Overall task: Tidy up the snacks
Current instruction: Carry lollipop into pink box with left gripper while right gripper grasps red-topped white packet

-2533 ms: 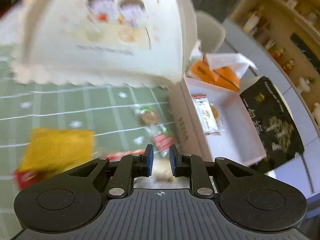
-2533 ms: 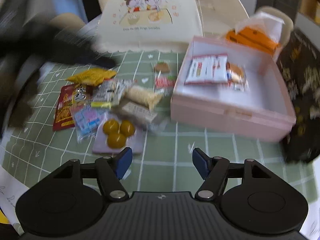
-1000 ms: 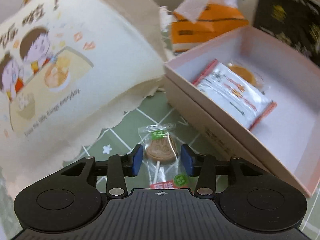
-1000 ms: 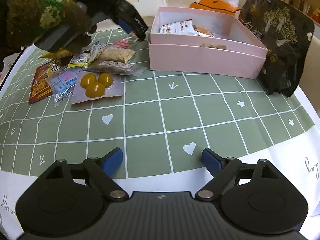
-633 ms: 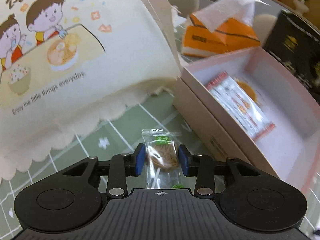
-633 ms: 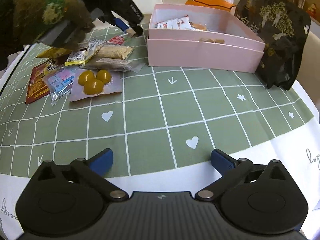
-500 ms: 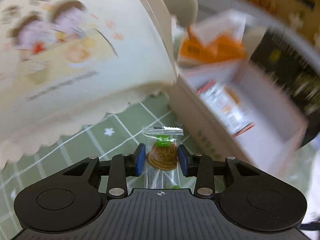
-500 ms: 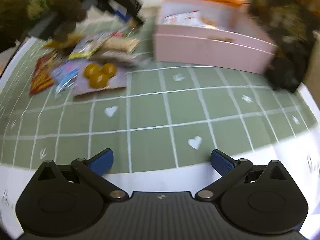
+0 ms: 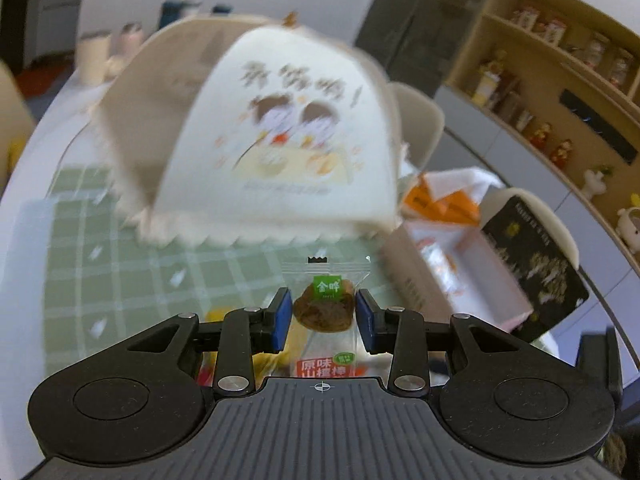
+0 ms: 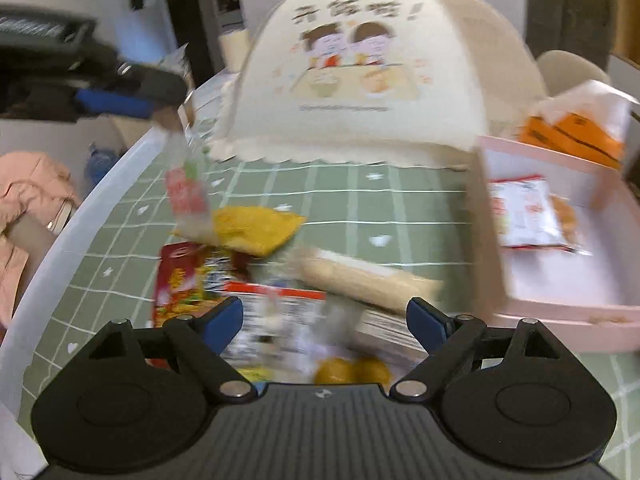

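My left gripper is shut on a clear-wrapped brown lollipop snack and holds it up above the green checked tablecloth. In the right wrist view the left gripper is at the upper left with the wrapper hanging from it. My right gripper is open and empty, low over a pile of snack packets. The pink box is at the right with a white-and-red packet inside. It also shows in the left wrist view.
A cream mesh food cover with a cartoon print stands at the back. An orange tissue pack lies behind the box. A black snack bag leans right of the box. A yellow packet and a beige packet lie in the pile.
My left gripper closed on the lollipop snack and lifted it off the table. My right gripper moved forward from the table's near edge to just over the snack pile.
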